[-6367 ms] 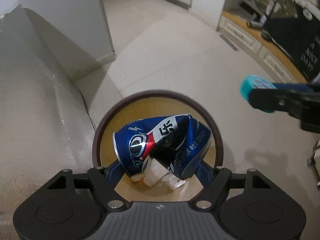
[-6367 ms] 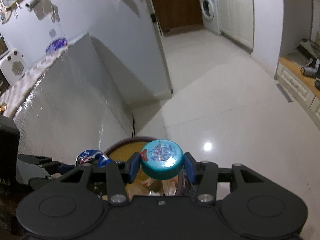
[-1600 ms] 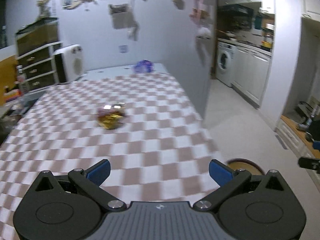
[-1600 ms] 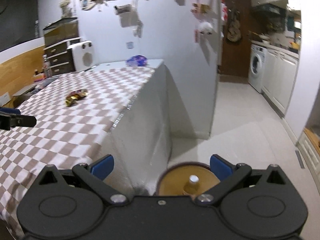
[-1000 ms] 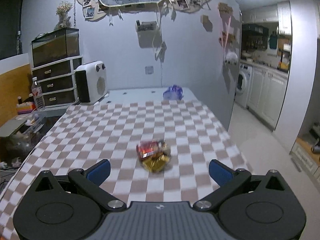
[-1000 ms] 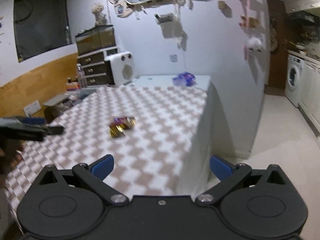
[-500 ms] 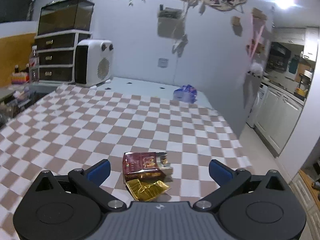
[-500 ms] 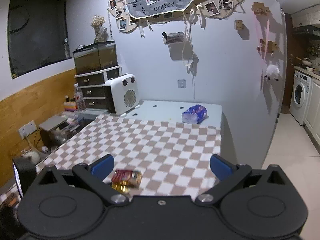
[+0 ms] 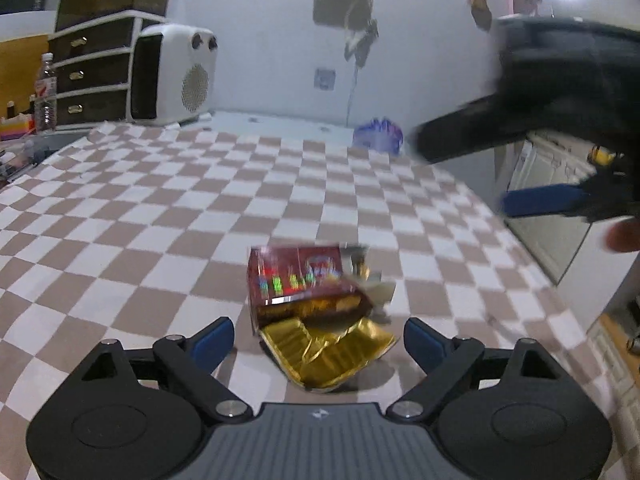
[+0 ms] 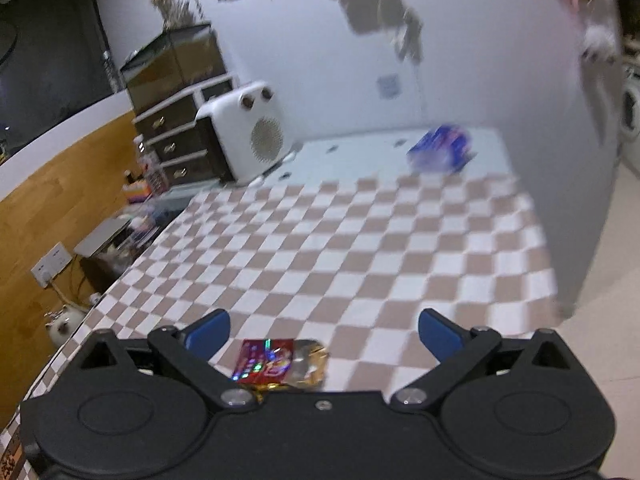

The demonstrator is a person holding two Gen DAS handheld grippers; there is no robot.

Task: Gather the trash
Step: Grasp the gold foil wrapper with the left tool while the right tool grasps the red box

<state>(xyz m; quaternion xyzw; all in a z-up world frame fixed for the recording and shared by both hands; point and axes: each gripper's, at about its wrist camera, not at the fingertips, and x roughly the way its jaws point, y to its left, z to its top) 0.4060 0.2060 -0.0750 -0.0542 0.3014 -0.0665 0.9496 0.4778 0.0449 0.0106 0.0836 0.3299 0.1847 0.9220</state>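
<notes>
Left gripper (image 9: pixel 318 338), seen from its own wrist camera, is held low over a table (image 9: pixel 120 216) covered with a brown-and-white checked cloth, its two blue-tipped fingers (image 9: pixel 210 338) spread wide apart and gripping nothing. Between and just ahead of the fingertips lies the item of trash addressed at this moment: a crushed red packet (image 9: pixel 300 280) with crumpled gold foil (image 9: pixel 328 350) spilling from its open near end. The foil lies nearer the camera, roughly level with the fingertips, while the red body extends beyond them. Whether either pad touches the foil cannot be told, as the frame is blurred.

Right gripper (image 10: pixel 322 332) is likewise shown with its fingers apart and empty. In its view the red packet (image 10: pixel 264 364) appears low and left of centre, partly hidden behind the gripper body. The same gripper is seen as a dark blur at the upper right of the left wrist view, well apart from the packet.

A white heater (image 9: pixel 172 76) and a blue plastic pack (image 9: pixel 378 138) stand at the far end of the table.

The step in hand is judged to be the approach for a pick by the left gripper. A short advance is called for, so that the pads flank the red body and not only the loose foil, followed by closure. A grip on the foil alone might let it tear or slip free.
</notes>
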